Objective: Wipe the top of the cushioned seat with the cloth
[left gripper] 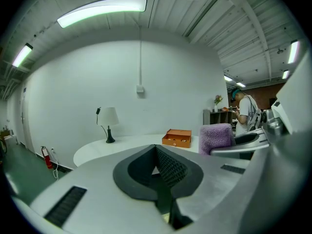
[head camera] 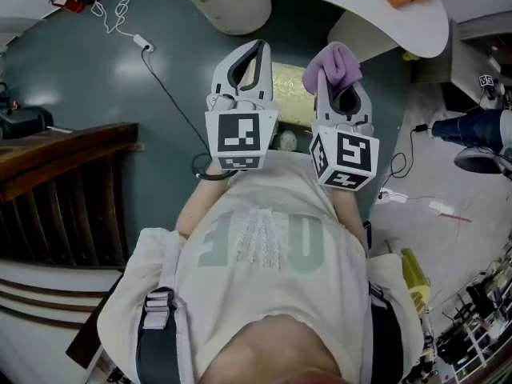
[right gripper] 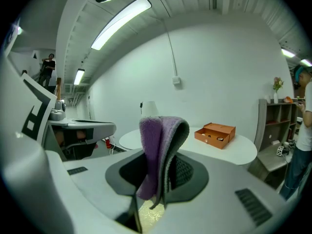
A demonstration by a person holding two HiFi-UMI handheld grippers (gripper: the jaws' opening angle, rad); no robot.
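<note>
- The right gripper is pinching the purple cloth, jaws tight on its fold.
- The left gripper is sitting closed, gripping nothing.
- The cushioned seat is showing below, between the 2 grippers, and the cloth isn't touching it, so I'm guessing 0 wiping done yet.

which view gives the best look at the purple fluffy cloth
The right gripper view: the purple fluffy cloth sits centre, folded and pinched between the jaws. The head view shows a small bunch from above; the left gripper view, a side glimpse.
</note>
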